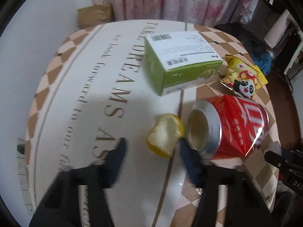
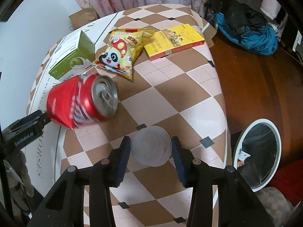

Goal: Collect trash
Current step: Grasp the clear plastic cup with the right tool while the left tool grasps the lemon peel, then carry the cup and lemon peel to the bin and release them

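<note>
My left gripper [image 1: 151, 147] is open around a yellow citrus peel [image 1: 165, 135] that lies on the table; the fingers are beside it, apart from it. A dented red can [image 1: 231, 126] lies on its side just right of the peel and shows in the right wrist view [image 2: 79, 102] too. My right gripper [image 2: 151, 145] is open around a clear plastic cup [image 2: 151, 145], with a pad at each side of it; I cannot tell whether they touch it. A yellow panda snack bag [image 2: 123, 53], a green box [image 2: 73, 56] and a yellow box [image 2: 174, 40] lie farther back.
A white-rimmed trash bin [image 2: 255, 153] with a black liner stands on the brown floor right of the table [image 2: 170, 98]. Blue and black clothes [image 2: 250, 32] lie on the floor behind. Pink curtains hang at the back. A brown paper bag [image 1: 94, 15] sits behind the table.
</note>
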A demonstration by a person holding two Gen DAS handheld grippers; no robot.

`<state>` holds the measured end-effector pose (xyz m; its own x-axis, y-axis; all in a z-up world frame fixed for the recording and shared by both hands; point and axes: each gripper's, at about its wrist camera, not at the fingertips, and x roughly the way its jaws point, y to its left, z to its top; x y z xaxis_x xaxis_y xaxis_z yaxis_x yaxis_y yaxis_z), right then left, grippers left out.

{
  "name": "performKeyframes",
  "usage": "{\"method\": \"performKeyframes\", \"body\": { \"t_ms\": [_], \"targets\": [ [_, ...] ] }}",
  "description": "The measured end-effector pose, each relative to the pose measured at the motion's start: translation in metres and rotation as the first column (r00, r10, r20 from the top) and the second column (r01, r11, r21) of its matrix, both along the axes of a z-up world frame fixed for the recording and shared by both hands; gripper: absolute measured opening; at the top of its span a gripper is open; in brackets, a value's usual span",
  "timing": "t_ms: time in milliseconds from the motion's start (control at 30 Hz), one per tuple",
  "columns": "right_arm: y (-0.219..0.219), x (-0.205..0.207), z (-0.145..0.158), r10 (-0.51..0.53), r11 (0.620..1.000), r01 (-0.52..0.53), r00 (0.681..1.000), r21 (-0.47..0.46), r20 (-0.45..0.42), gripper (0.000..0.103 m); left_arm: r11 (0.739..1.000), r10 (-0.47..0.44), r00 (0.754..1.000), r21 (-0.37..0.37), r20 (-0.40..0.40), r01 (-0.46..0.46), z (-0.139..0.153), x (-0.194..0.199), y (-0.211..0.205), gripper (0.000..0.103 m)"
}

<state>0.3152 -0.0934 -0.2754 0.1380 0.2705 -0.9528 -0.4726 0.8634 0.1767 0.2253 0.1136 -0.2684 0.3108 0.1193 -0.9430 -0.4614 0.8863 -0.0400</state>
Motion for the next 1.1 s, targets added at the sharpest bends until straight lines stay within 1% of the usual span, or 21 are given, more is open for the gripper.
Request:
{"method": "performKeyframes", "body": {
  "t_ms": [67, 100, 133, 167, 233, 367, 467, 600, 700, 767, 867, 967, 1100],
  "targets": [
    [0.000, 0.001, 0.000, -0.003, 1.000, 0.003, 1.000, 0.001, -0.002, 0.046, 1.000, -0.007, 1.000, -0.014, -0.010, 0.007, -0.004, 0.001, 0.001, 0.022],
    [0.001, 0.000, 0.000, -0.004, 1.000, 0.004, 1.000, 0.002, -0.002, 0.046, 1.000, -0.009, 1.000, -0.022, -0.006, 0.009, -0.005, 0.001, 0.001, 0.018],
    [0.001, 0.000, 0.001, -0.004, 1.000, 0.004, 1.000, 0.004, -0.003, 0.046, 1.000, -0.002, 1.000, -0.011, -0.003, 0.002, -0.004, -0.001, 0.000, 0.013],
    [0.001, -0.001, 0.002, -0.003, 1.000, 0.003, 1.000, 0.006, -0.003, 0.046, 1.000, 0.001, 1.000, -0.001, -0.004, -0.001, -0.002, -0.003, -0.004, 0.009],
    [0.001, -0.003, 0.005, 0.002, 1.000, -0.002, 1.000, 0.011, -0.001, 0.046, 1.000, 0.013, 1.000, 0.010, -0.002, -0.013, 0.004, -0.007, -0.005, 0.006],
    [-0.002, -0.009, 0.016, 0.007, 0.999, -0.007, 1.000, 0.038, 0.007, 0.046, 0.999, 0.040, 0.999, 0.036, 0.017, -0.040, 0.018, -0.022, -0.006, 0.006],
    [-0.007, -0.014, 0.028, 0.010, 0.998, -0.011, 1.000, 0.062, 0.016, 0.046, 0.997, 0.062, 0.997, 0.049, 0.045, -0.064, 0.036, -0.037, -0.007, 0.006],
    [-0.016, -0.020, 0.045, 0.011, 0.996, -0.014, 0.999, 0.091, 0.030, 0.046, 0.993, 0.073, 0.993, 0.083, 0.092, -0.081, 0.065, -0.056, -0.013, 0.006],
    [-0.026, -0.022, 0.059, 0.002, 0.993, -0.007, 0.999, 0.114, 0.040, 0.046, 0.992, 0.060, 0.990, 0.103, 0.127, -0.074, 0.090, -0.063, -0.025, 0.006],
    [-0.034, -0.023, 0.069, -0.003, 0.992, -0.004, 0.999, 0.127, 0.049, 0.046, 0.991, 0.043, 0.988, 0.117, 0.148, -0.061, 0.106, -0.063, -0.036, 0.006],
    [-0.051, -0.023, 0.090, -0.018, 0.988, 0.007, 0.997, 0.153, 0.074, 0.046, 0.993, 0.020, 0.981, 0.112, 0.195, -0.042, 0.130, -0.055, -0.056, 0.006],
    [-0.072, -0.021, 0.112, -0.038, 0.985, 0.020, 0.994, 0.174, 0.104, 0.046, 0.995, -0.024, 0.970, 0.101, 0.242, 0.000, 0.151, -0.044, -0.079, 0.006],
    [-0.106, -0.014, 0.138, -0.078, 0.980, 0.050, 0.987, 0.193, 0.142, 0.046, 0.992, -0.098, 0.952, 0.107, 0.290, 0.069, 0.175, -0.022, -0.125, 0.006]
  ]
}}
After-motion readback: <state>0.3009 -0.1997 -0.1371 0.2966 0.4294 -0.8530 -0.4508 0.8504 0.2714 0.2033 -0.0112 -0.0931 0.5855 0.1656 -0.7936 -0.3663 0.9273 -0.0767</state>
